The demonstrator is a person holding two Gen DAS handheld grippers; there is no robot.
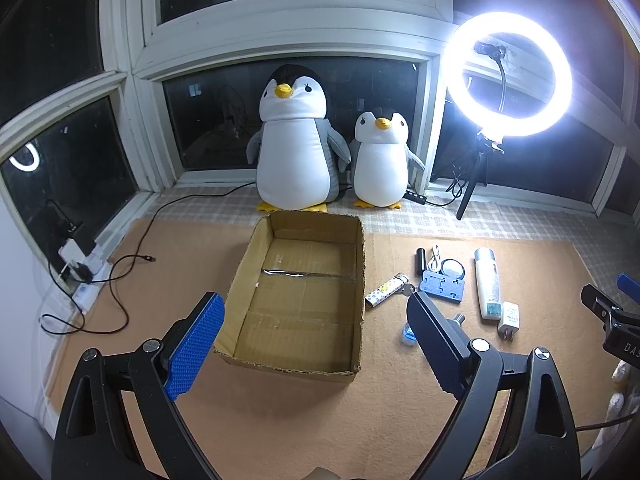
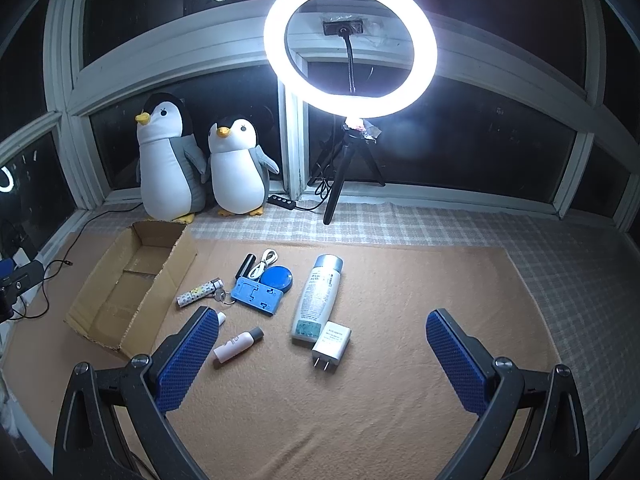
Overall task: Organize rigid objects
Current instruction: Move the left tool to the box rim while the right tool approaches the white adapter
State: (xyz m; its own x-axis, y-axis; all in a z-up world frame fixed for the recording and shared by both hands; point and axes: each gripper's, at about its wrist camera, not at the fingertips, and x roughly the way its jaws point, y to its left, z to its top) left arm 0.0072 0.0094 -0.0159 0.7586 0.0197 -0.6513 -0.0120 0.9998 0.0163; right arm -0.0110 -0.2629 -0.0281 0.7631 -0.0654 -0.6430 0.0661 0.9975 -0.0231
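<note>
Both tools wide open, holding nothing: left tool (image 1: 316, 334) over the empty box (image 1: 298, 300), right tool (image 2: 322, 344) above the charger (image 2: 331, 342) and bottle (image 2: 318, 296) on the mat (image 2: 360, 400). We judge the bottle light, stiff, slick; we'd grip mid-body across its width.

In the left wrist view, the left tool's (image 1: 316, 326) right finger (image 1: 430, 336) covers most of a small bluish thing (image 1: 406, 334), so I cannot tell what it is. The right tool (image 1: 612, 316) is cut off by the right edge. In the right wrist view, a small white tube (image 2: 221, 318) is half hidden behind the right tool's (image 2: 322, 340) left finger (image 2: 192, 348). The writing on the white bottle (image 2: 316, 300) and the charger plug (image 2: 330, 344) is too small to read.
</note>
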